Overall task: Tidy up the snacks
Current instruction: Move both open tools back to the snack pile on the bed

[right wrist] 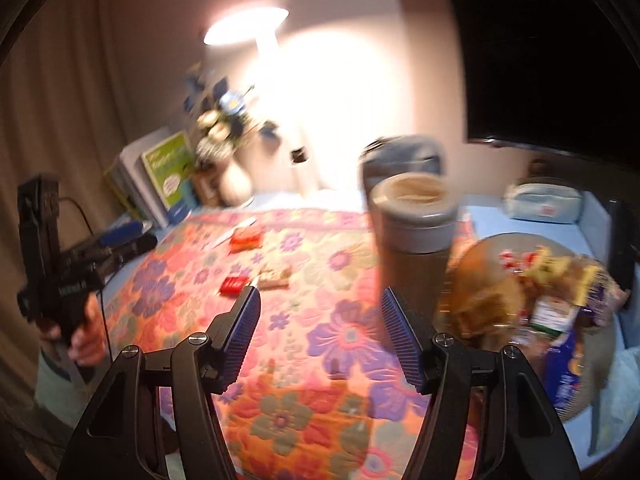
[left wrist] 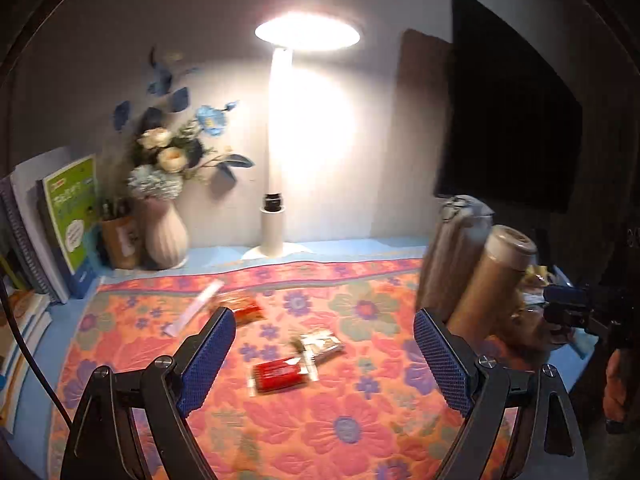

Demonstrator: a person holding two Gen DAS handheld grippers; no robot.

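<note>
Three snack packets lie on the floral cloth (left wrist: 344, 420): a red packet (left wrist: 280, 374), a pale clear-wrapped packet (left wrist: 322, 345) touching it, and an orange-red packet (left wrist: 248, 311) farther back. They also show in the right wrist view, the red one (right wrist: 233, 284), the pale one (right wrist: 275, 275) and the orange-red one (right wrist: 247, 239). A white stick packet (left wrist: 196, 308) lies at the back left. My left gripper (left wrist: 324, 360) is open and empty above the red packet. My right gripper (right wrist: 320, 334) is open and empty over the cloth. A round basket (right wrist: 472, 264) at the right holds several snacks.
Two tall brown tumblers (left wrist: 490, 284) stand at the right, between the packets and the basket. A lit white lamp (left wrist: 276, 208), a vase of flowers (left wrist: 166, 236) and upright books (left wrist: 68, 216) line the back. A pale pouch (right wrist: 542, 202) lies behind the basket.
</note>
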